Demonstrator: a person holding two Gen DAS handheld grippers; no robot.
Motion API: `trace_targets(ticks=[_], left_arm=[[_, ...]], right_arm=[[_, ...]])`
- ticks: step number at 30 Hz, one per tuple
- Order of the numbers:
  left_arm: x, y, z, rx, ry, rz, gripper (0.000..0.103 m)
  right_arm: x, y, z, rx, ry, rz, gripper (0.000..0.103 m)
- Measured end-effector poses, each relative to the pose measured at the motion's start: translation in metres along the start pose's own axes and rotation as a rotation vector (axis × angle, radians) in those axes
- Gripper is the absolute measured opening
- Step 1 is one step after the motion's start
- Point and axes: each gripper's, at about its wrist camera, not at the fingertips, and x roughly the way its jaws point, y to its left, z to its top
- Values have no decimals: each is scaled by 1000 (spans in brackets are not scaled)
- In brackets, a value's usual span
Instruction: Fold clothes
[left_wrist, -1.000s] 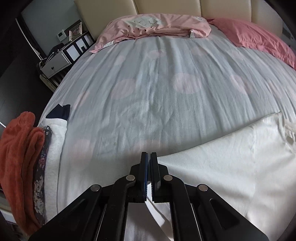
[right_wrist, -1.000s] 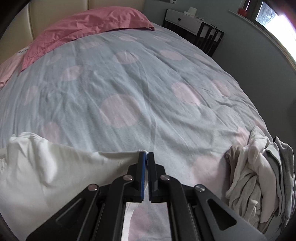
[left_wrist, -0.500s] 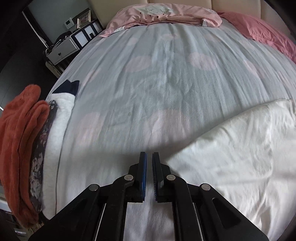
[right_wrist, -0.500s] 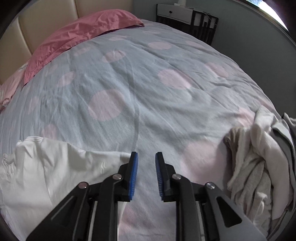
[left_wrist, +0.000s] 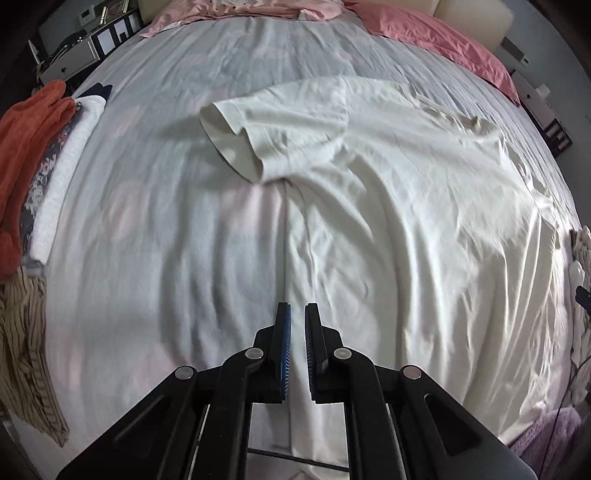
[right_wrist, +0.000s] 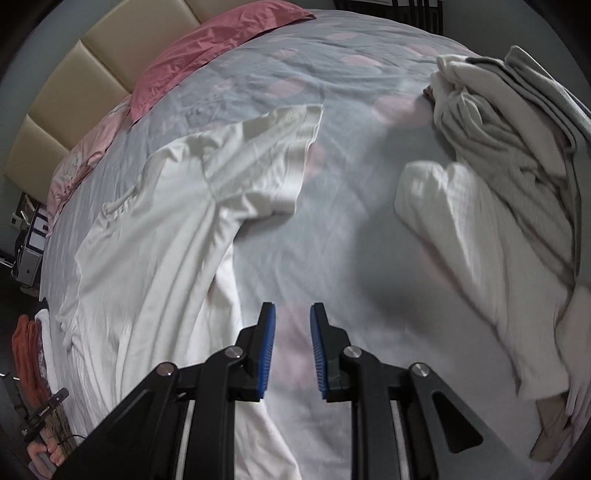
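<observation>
On the bed (left_wrist: 155, 229) my white T-shirt (left_wrist: 406, 206) lies spread flat, sleeves out. Both my left gripper (left_wrist: 297, 314) and right gripper (right_wrist: 292, 314) hover empty, jaws apart; I judge a sleeve fold comes next.

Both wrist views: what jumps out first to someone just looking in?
A white T-shirt lies spread on the dotted grey bed cover, one short sleeve sticking out sideways. Both grippers hang open and empty above it, left gripper, right gripper. An unfolded pile of pale clothes waits at the right, beyond the bare cover.
</observation>
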Motion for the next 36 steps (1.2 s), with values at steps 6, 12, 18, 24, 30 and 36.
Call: trace_targets(ticks=[6, 12, 18, 24, 30, 36], left_arm=[[16, 5, -34, -18, 90, -50, 9], [15, 10, -38, -60, 99, -117, 10], [28, 1, -37, -17, 134, -89, 18], [37, -8, -37, 18, 147, -38, 27], [41, -25, -39, 89, 142, 32, 25], [34, -42, -44, 155, 106, 73, 5]], right_arm=[[-5, 2, -73, 23, 36, -6, 19], [1, -5, -100, 94, 129, 19, 19], [-12, -11, -106, 135, 90, 16, 19], [-13, -6, -108, 129, 88, -4, 19], [-18, 3, -114, 95, 62, -59, 19], [-17, 6, -119, 98, 64, -44, 19]])
